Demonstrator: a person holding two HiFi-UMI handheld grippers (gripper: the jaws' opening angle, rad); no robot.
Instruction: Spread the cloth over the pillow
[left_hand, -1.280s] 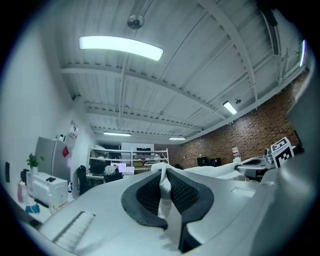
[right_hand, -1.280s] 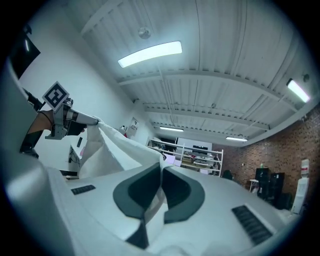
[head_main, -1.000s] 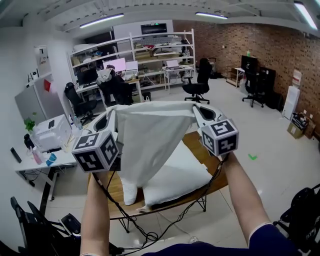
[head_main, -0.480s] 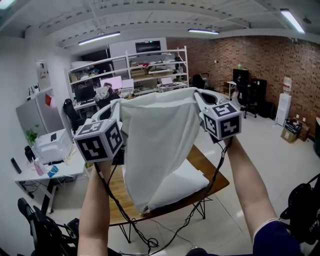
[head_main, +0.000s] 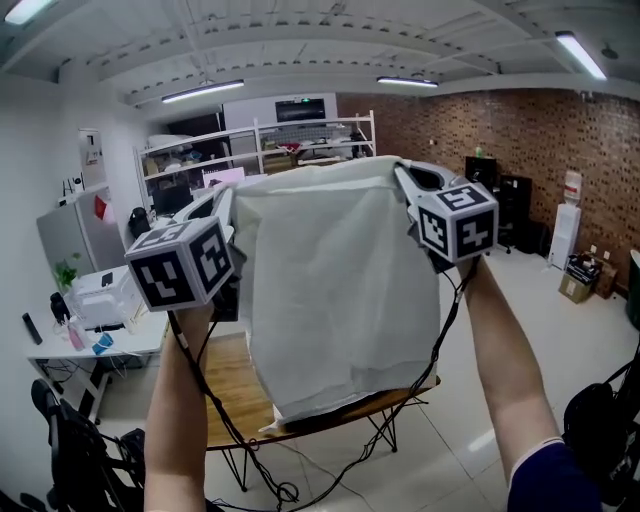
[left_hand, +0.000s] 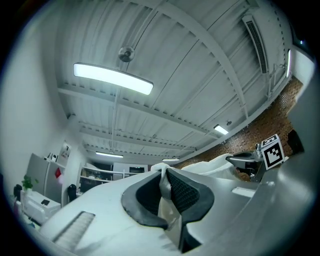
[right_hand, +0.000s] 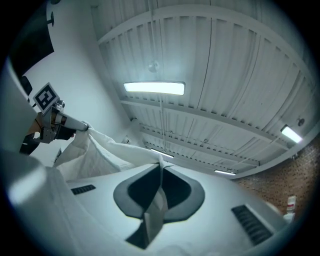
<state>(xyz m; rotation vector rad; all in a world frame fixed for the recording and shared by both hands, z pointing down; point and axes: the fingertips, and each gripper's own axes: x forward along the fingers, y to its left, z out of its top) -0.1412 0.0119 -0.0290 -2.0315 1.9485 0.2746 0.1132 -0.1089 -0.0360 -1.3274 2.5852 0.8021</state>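
An open office: stocked shelving (head_main: 300, 135), a cluttered desk (head_main: 88, 346), a brick wall (head_main: 520, 130)

Bright, even light from ceiling tubes (left_hand: 112, 79); every view bends at its edges, both gripper views darken at the corners

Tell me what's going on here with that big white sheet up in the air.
A person holds a two-jaw gripper in each hand. The left gripper and the right gripper are each clamped shut on the top edge of a white cloth. The cloth is held up high in front of the person and hangs like a curtain above a wooden table. It is not yet spread. The pillow cannot be seen, because the hanging cloth blocks most of the tabletop.
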